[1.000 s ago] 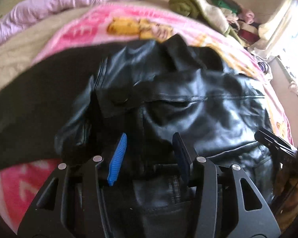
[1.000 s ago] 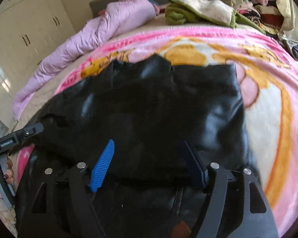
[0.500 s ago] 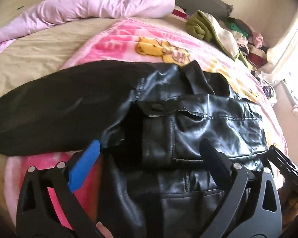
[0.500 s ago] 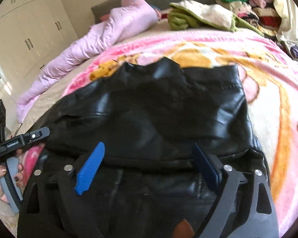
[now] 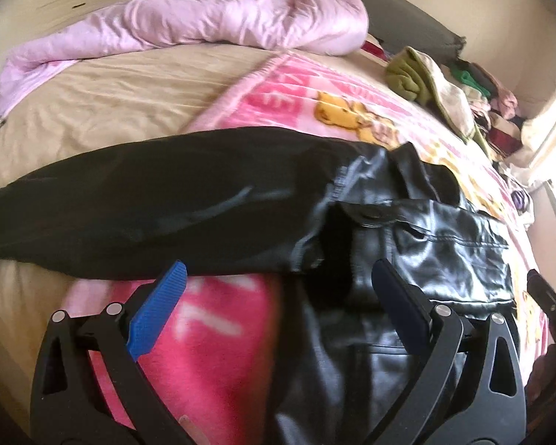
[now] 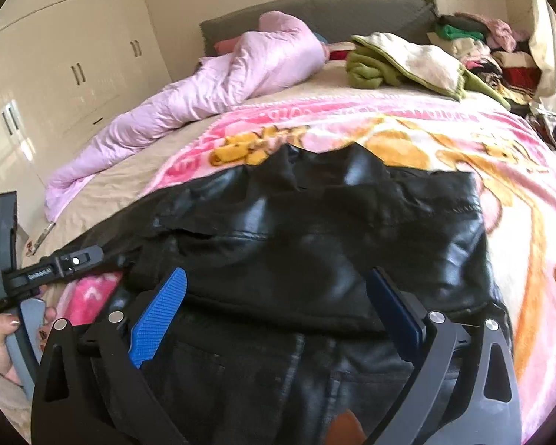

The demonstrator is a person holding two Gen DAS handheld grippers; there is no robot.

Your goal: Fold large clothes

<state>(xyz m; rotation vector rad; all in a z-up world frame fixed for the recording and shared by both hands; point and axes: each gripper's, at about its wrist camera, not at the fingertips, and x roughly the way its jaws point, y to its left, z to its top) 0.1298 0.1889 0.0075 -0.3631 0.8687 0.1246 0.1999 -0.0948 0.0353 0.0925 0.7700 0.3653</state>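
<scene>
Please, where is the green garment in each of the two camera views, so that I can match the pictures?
Left wrist: the green garment lies at upper right, on the far side of the bed, right of the pink quilt.
Right wrist: the green garment lies at upper centre-right, again right of the pink quilt.
Shared landmark: the black jacket, spread on the cartoon blanket in front of both cameras.
</scene>
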